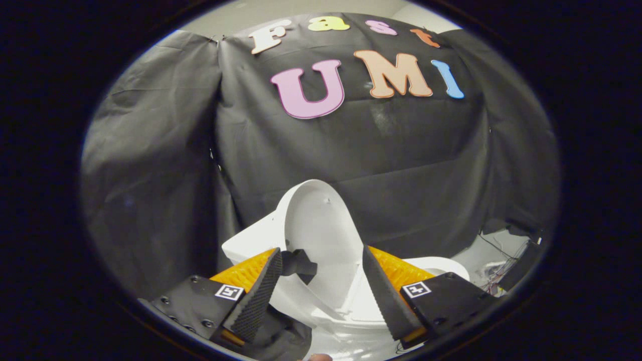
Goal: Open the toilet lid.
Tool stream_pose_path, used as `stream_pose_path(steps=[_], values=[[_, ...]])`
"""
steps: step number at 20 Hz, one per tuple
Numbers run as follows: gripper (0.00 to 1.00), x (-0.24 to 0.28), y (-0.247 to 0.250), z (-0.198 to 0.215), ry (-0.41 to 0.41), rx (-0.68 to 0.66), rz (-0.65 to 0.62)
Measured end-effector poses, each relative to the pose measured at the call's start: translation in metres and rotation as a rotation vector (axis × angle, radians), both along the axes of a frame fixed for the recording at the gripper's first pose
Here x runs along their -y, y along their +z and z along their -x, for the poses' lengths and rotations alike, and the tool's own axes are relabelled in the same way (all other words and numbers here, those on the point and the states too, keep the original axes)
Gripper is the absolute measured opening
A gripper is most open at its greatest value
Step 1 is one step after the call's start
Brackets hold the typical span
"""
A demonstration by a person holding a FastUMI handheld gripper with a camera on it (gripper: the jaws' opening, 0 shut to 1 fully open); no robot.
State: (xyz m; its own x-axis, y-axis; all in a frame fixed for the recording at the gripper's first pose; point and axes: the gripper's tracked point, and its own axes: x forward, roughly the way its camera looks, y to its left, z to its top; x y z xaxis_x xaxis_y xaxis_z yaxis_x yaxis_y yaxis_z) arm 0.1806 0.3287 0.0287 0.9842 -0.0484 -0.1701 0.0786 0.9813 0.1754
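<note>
Creased black cloth wall hangs as draped panels across the upper and middle frame. Pale plain ceiling strip shows at the top. Light floor with thin loose wires lies at lower right.

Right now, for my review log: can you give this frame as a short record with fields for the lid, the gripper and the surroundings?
toilet lid: raised, standing near upright, white underside facing the camera
toilet bowl: white rim showing beyond the right finger
gripper: jaws open, nothing pressed between them; the lid stands in the gap just ahead
fingers: black ridged pads, orange sides
wall: black cloth behind and beside the toilet
cables: loose wires lying past the bowl on the right
task status: lid looks already open
</note>
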Motion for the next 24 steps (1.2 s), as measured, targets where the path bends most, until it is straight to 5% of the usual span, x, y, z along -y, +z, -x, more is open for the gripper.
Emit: stream_pose_path(steps=[14, 24], values=[[0.99, 0.153, 0.036, 0.038, -0.091, 0.053, 0.092], [0.99, 0.222, -0.013, 0.077, 0.010, 0.015, 0.188]])
